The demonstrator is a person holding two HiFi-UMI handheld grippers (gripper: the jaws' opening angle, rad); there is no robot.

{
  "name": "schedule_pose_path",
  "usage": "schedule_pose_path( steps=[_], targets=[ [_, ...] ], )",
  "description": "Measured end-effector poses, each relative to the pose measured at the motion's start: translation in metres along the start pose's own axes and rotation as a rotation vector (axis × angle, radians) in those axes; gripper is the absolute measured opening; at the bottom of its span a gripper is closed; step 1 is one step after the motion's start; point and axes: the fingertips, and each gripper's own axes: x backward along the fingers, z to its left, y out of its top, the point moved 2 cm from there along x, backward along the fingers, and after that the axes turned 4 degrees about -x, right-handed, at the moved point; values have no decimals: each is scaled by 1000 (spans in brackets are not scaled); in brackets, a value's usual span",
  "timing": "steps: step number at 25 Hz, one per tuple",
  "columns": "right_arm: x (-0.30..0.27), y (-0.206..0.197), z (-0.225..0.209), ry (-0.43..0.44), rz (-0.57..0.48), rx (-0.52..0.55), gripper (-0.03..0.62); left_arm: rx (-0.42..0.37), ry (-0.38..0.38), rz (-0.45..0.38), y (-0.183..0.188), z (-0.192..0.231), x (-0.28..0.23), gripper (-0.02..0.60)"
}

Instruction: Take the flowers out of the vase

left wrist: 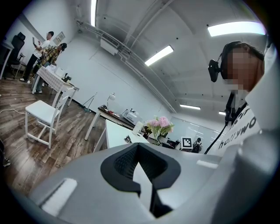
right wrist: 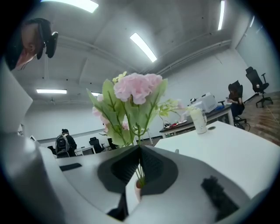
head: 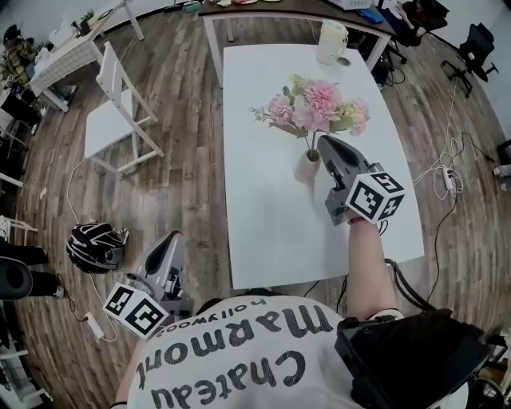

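Pink flowers [head: 319, 104] with green leaves stand in a small pale pink vase [head: 308, 169] on the white table [head: 271, 224]. My right gripper [head: 322, 142] reaches in from the right at stem height, just above the vase mouth. In the right gripper view its jaws are closed, with the thin green stems [right wrist: 140, 173] between them above the vase [right wrist: 138, 186] and the flowers [right wrist: 138, 87] rising beyond. My left gripper [head: 172, 237] hangs off the table's near left corner, shut on nothing. In the left gripper view, that gripper [left wrist: 139, 148] points toward the far flowers [left wrist: 159, 123].
A white jug [head: 330, 40] stands at the table's far end. A white chair [head: 116, 112] is on the wooden floor to the left, and a dark helmet [head: 96, 244] lies nearer. A second table [head: 279, 11] stands behind. Cables trail on the right floor.
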Motion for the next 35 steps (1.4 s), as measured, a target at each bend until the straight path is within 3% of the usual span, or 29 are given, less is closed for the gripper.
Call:
schedule_pose_path(
  steps=[8,15,21,26,35],
  targets=[
    [20,44,13,-6,-210,-55,15,-5,-42,-21,0,-2,-5,5],
    [60,96,57,5,-363,49,15,-24,-124,-50,2,-16,4,5],
    [89,118,91,-7,-402,101,15,-34,-214,-90,15,-28,6,5],
    [113,99,129,-43,-381,102,15,-27,-290,-89,17,-32,24,5],
    [127,21,211,-79,-266,45,15,-23,-405,-58,13,-34,73,5]
  ],
)
